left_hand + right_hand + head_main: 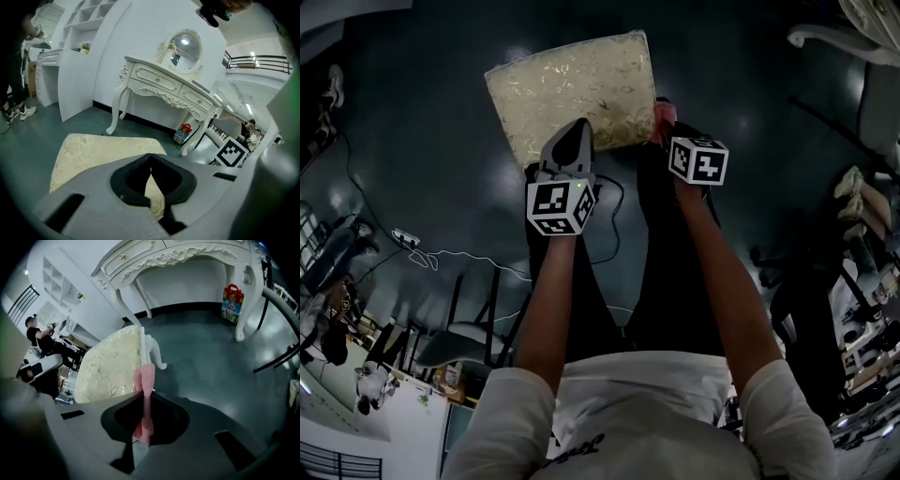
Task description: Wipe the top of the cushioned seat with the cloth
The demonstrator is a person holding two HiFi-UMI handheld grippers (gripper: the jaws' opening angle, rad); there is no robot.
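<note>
Pink knitted cloth (144, 380) is pinched in the closed jaws of the right gripper (145, 399), right at the right-hand edge of the cushioned seat (572, 89), which stands on the dark floor (422, 122) in front of the person. Over the seat's near edge, the left gripper (150, 157) has its jaws together tip to tip with nothing between them, cream brocade showing through the gap behind the tips.

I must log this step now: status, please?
Left gripper shut, over seat. Right gripper shut on cloth, beside seat's edge. Seat top bare.
</note>
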